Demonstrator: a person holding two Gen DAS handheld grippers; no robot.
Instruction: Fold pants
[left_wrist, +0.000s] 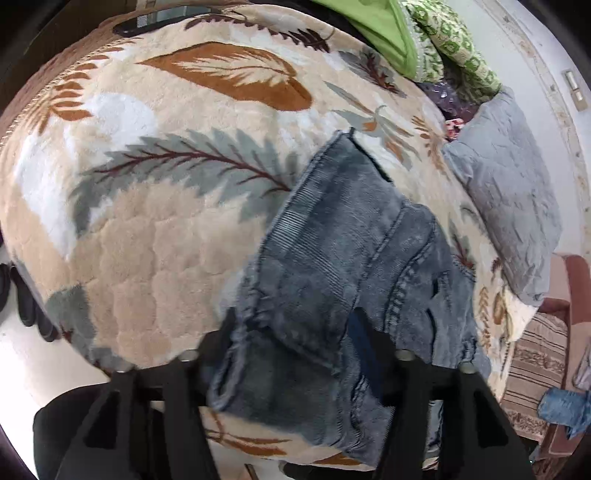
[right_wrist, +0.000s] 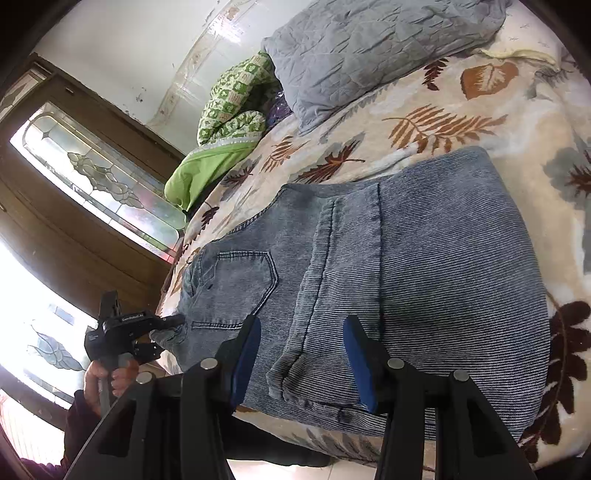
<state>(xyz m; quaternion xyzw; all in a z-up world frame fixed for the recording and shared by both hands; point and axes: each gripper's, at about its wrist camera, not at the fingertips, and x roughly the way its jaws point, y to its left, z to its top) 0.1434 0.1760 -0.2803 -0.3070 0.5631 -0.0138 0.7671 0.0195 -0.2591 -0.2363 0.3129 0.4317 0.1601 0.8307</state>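
step: second fold | jeans (right_wrist: 388, 266) at bed (right_wrist: 461, 122) edge | left gripper (right_wrist: 162, 338) jaws clamp waistband corner | right gripper (right_wrist: 301, 360) jaws parted astride hem | next: carry over.

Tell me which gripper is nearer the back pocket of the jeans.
Left. The left gripper is at the waist edge of the jeans, right beside the back pocket. The right gripper sits farther along, over the folded leg hem.

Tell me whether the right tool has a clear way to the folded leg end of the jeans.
Probably yes. The right tool already straddles the hem fold of the jeans near the bed's edge, nothing lies on top, and the left tool works at the far waistband corner.
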